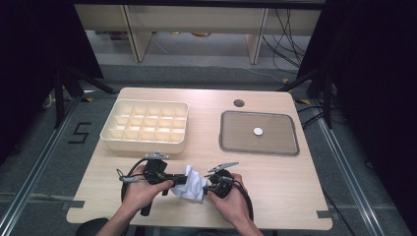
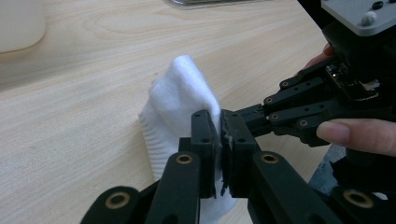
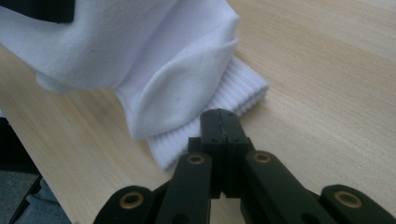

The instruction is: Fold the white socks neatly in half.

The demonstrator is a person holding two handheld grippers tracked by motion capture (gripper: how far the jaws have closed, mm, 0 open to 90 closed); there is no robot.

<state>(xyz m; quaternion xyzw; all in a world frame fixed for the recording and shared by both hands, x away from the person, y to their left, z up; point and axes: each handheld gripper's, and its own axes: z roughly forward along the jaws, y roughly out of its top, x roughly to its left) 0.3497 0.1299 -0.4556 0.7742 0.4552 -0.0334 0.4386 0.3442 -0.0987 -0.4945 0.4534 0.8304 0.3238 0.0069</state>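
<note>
White sock (image 1: 193,184) near the front edge of the table (image 1: 275,172), bunched up between the two hands; soft, light, limp cloth by the look of it, likely to sag and fold wherever unsupported, not fragile, not slippery. Left claw (image 2: 219,140) pressed together on a fold of the sock, thin cloth caught between the pads. Right claw (image 3: 219,128) pressed fully together at the ribbed cuff (image 3: 233,93), tips touching or just over its edge; cannot tell whether any cloth sits between the pads. Best hold probably the ribbed cuff, thicker and firmer than the smooth foot part, or a doubled fold as on the left. Behind, well apart from the sock: cream box (image 1: 145,127) at the left with a grid of small compartments, nothing visible in any of them. At the right a flat grey tray (image 1: 231,142) with a small white round disc (image 1: 258,131) near its middle, nothing else on it
</note>
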